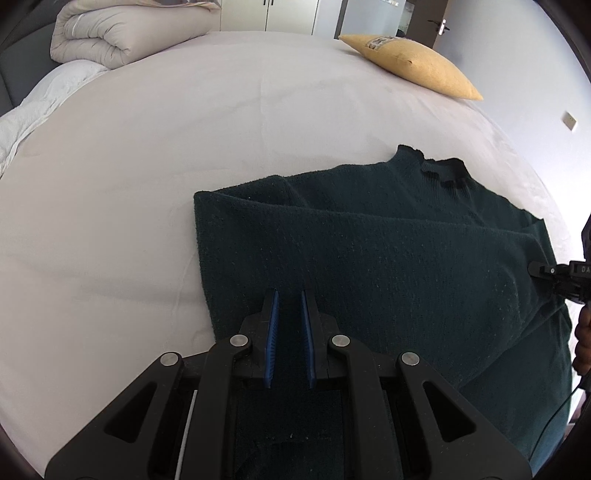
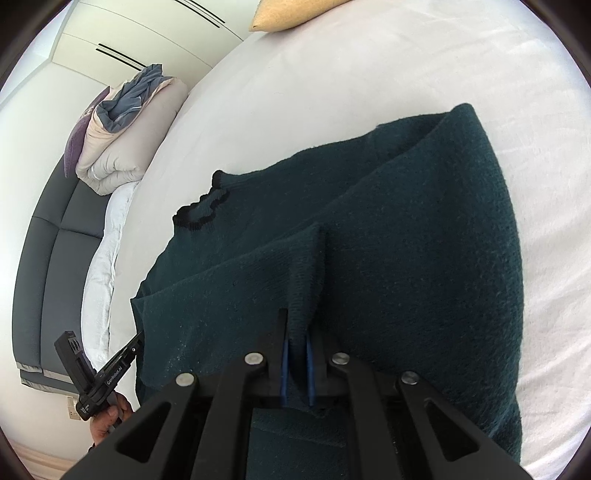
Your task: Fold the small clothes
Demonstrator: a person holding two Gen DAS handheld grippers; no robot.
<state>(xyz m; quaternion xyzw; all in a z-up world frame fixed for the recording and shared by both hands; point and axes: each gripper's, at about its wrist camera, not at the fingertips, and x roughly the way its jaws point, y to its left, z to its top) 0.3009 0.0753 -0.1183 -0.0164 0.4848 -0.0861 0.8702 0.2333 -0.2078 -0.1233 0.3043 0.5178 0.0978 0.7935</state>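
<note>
Bed (image 1: 184, 129), white sheet: bears all. Dark green sweater (image 1: 369, 251): lies partly folded at the bed's near edge, collar away from me. Rolled beige duvet (image 1: 122, 33) and yellow pillow (image 1: 417, 62): far side. My right tool (image 2: 296, 332): clenched on a raised sweater fold. My left tool (image 1: 289, 299): over the hem, nearly closed, grip uncertain.

My left gripper (image 1: 289, 295): bottom centre of its own view, angled downward, blue pads nearly together | my right gripper (image 2: 297, 332): bottom centre of its own view, angled downward, pads pinched together | my hand (image 2: 110, 421): lower left, gripping a handle
</note>
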